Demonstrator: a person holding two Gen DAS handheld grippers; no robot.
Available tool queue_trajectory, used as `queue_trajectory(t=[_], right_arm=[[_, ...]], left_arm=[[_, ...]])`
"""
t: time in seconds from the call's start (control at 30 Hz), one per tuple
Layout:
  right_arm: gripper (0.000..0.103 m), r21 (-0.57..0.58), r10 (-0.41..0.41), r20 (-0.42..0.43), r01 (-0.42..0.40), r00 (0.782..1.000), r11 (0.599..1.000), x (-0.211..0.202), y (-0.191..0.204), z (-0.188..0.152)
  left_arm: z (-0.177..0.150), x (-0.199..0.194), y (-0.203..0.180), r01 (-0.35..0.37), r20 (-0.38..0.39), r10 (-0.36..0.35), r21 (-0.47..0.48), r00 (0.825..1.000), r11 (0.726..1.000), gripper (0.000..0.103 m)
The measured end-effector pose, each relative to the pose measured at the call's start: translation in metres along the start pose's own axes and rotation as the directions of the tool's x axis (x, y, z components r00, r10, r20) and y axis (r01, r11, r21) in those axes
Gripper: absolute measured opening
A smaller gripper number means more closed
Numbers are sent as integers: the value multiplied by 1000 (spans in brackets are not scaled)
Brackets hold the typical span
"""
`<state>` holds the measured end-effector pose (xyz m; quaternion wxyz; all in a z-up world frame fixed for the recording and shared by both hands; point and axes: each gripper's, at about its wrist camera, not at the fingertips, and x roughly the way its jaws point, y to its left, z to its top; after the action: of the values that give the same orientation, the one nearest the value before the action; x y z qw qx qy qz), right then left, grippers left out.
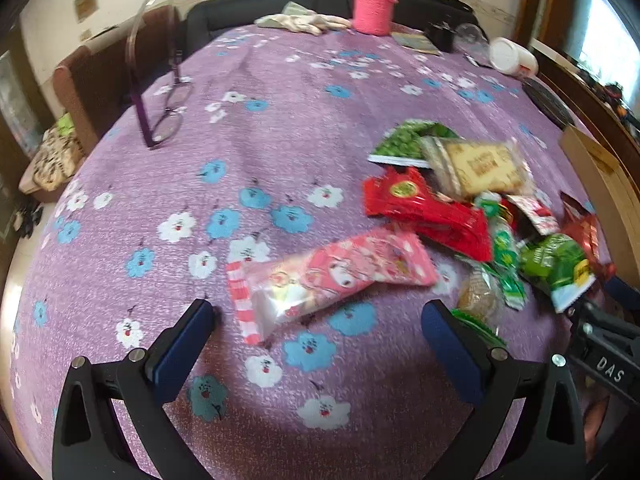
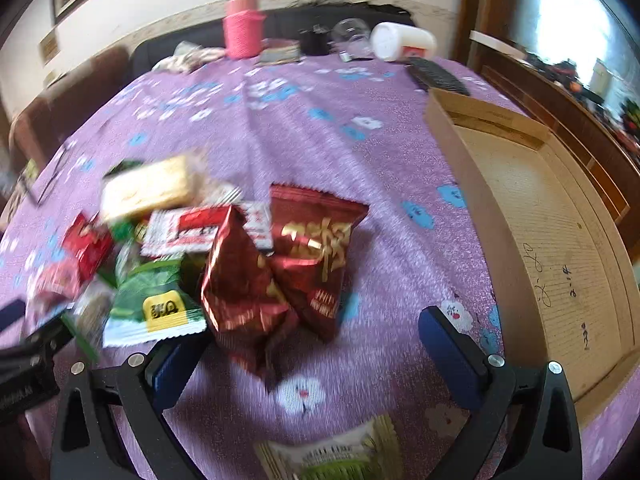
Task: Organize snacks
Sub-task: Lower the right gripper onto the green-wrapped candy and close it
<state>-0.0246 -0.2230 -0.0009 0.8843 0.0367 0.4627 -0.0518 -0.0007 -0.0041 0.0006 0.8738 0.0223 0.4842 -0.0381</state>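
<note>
A pile of snack packets lies on a purple flowered tablecloth (image 1: 280, 120). In the left wrist view a pink packet (image 1: 332, 276) lies just ahead of my open, empty left gripper (image 1: 318, 316), with a red packet (image 1: 424, 208), a biscuit pack (image 1: 480, 168) and green packets (image 1: 556, 264) to the right. In the right wrist view my open, empty right gripper (image 2: 312, 332) stands just in front of two dark red foil bags (image 2: 280, 276). A green and yellow packet (image 2: 156, 304) lies left of them. A pale green packet (image 2: 332, 456) lies below the gripper.
An open cardboard box (image 2: 540, 240) stands at the right of the table. Purple glasses (image 1: 160, 112) lie at the left. A pink bottle (image 1: 374, 0), a white jar (image 1: 512, 56), cloth and small items stand along the far edge. The other gripper (image 1: 608, 344) shows at the right.
</note>
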Motion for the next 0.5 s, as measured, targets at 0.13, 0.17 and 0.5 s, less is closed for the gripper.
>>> queue_trajectory(t=[0.13,0.17,0.5], right_arm=[[103,-76,101,-48,-105,994,992,-4,-7,0],[103,-55,166,-43,-168,985,984,-8,-14,-2],[100,-223,294,-17,-290,956,931,-59,-20,-31]], left_arm=[[-3,-5,-9,6,23,-6,36,1000,999,103],[-3,-6,-9,9,27,-10,41,1000,999,103],[-2,-10,-3,49,40,-50,14,998,999,85]])
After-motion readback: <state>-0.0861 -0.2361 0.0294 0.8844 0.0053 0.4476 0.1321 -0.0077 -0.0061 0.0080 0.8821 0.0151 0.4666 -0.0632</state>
